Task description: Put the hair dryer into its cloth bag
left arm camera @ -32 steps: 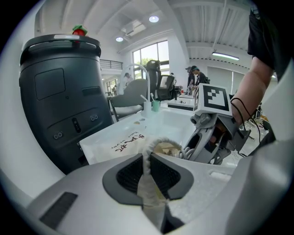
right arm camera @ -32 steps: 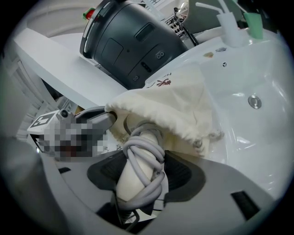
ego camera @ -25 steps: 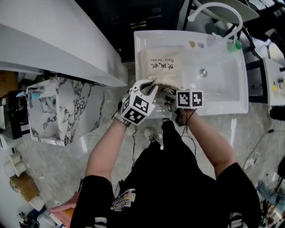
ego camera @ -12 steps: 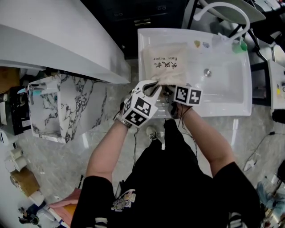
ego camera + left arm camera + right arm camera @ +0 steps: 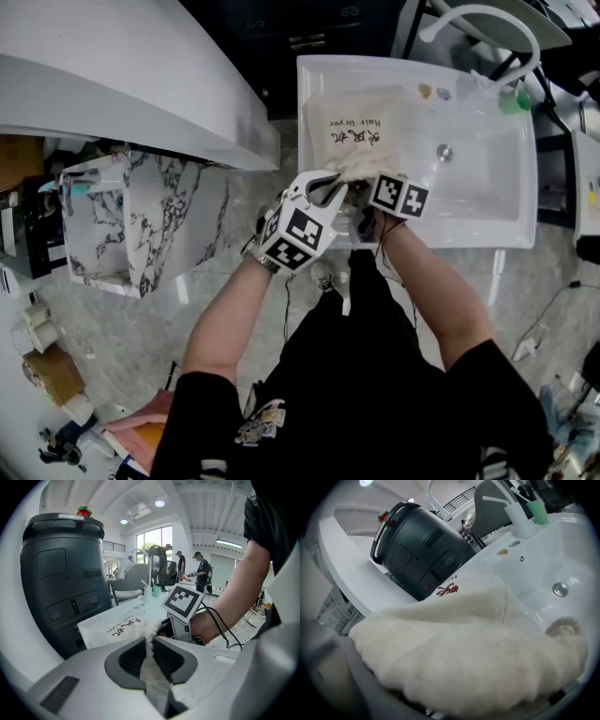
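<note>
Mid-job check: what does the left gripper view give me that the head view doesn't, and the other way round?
Left gripper view only: the left gripper with its pads pinched on the cloth bag edge, and people standing far behind. Head view only: the whole sink with its drain, and the marbled cabinet to the left. Both: the bag's printed face and the marker cube on the other gripper.

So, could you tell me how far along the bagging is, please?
Done: cloth bag lies on the sink. In hand: left hand-held gripper pinches its near edge; right hand-held gripper is buried in bulging cloth. Left: no dryer shows, so whether it is inside is unclear.
</note>
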### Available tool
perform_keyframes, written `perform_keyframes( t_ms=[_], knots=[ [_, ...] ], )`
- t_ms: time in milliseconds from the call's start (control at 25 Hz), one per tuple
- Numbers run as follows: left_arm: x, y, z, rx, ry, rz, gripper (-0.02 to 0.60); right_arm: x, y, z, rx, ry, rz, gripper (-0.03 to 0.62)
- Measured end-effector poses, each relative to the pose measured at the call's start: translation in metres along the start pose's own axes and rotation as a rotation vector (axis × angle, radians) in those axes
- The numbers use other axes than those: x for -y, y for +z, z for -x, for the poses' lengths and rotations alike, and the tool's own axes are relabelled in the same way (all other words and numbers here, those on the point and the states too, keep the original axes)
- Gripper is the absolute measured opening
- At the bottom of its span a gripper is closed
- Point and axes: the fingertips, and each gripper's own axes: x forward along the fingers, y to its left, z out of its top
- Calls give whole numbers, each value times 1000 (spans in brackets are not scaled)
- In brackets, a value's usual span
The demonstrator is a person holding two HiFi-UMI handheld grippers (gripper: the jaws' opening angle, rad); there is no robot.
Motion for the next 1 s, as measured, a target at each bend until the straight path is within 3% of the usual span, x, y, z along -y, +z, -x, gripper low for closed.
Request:
perform_keyframes(
  t_ms=[600, 1000],
  knots=[
    [0, 3, -3, 12, -17, 14, 51, 13, 2, -12, -27, -46, -81, 256],
    [-5, -2, -3, 8, 3, 57, 51, 15, -6, -15, -86, -71, -54, 267]
  ],
)
